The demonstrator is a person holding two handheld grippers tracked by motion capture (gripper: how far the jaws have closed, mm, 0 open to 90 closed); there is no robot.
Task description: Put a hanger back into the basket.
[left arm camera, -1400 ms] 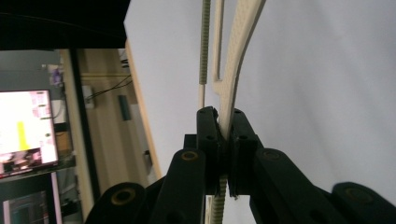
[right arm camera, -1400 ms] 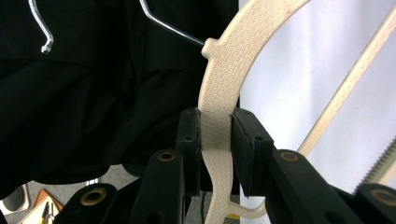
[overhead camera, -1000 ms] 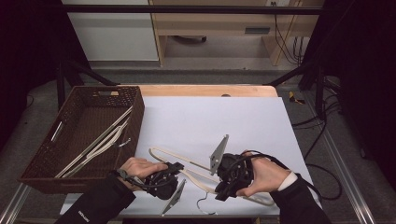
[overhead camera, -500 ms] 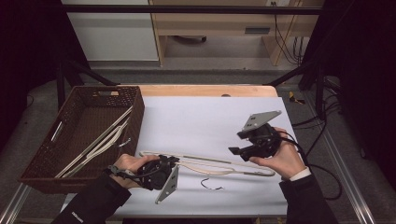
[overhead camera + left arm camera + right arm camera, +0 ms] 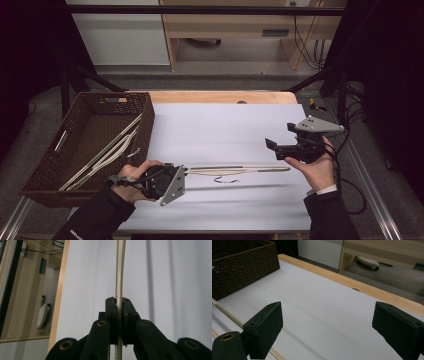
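Here, left gripper (image 5: 186, 172) clamped on one pale hanger (image 5: 235, 170), right gripper (image 5: 274, 147) just spread wide with nothing between, three more hangers (image 5: 102, 155) inside one wicker basket (image 5: 75, 187).

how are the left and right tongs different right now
The left tongs are shut on the wooden hanger, low near the basket. The right tongs are open and empty, having just been opening, raised near the table's right edge. Both are black and hand-held.
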